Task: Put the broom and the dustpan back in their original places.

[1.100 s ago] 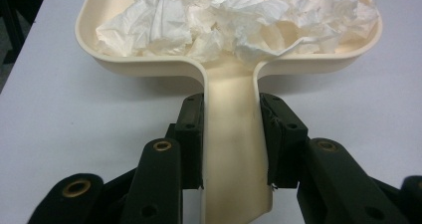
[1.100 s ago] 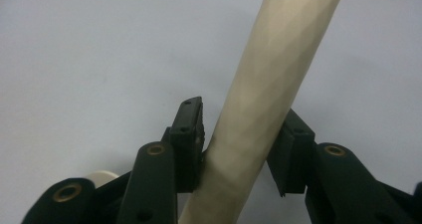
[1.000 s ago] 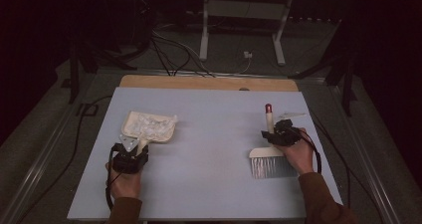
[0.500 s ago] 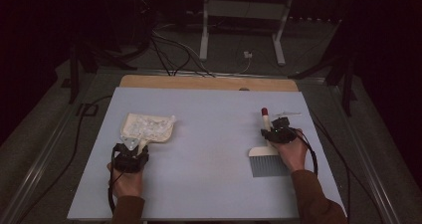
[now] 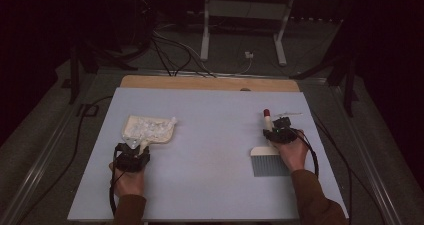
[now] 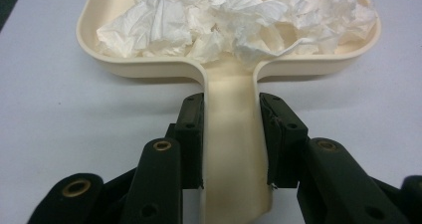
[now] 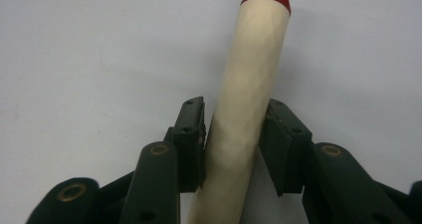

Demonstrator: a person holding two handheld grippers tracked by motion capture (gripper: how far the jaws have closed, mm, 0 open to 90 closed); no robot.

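Centrally on the left half of the pale blue-grey rectangular worktop (image 5: pixel 210 150) lies a cream plastic dustpan (image 6: pixel 234 69), flat on the surface, its tray heaped with crumpled white tissue paper (image 6: pixel 234 20). The paper fills the tray from wall to wall and rises above the rim at the back; one twisted strand hangs over toward the handle. In the left gripper view the left tongs (image 6: pixel 231 139) are clenched on the dustpan's flat cream handle, one black pad pressed against each side of it just behind where the handle joins the tray. In the high view the same dustpan (image 5: pixel 149 130) sits just ahead of the left tongs (image 5: pixel 134 152).

On the right half of the worktop lies a hand brush with a cream handle, a red cap at its end and grey bristles (image 5: pixel 270 157), the bristles toward the person and the red end pointing away. The right tongs (image 7: pixel 234 139) are clenched around its round handle, pads touching both sides, with the red tip well beyond them. Dustpan and brush lie well apart.

A bare wooden strip (image 5: pixel 210 83) edges the far side of the worktop. Beyond it the room is dark, with a grey floor, black cables (image 5: pixel 170 55) and a white metal stand (image 5: pixel 240 30).
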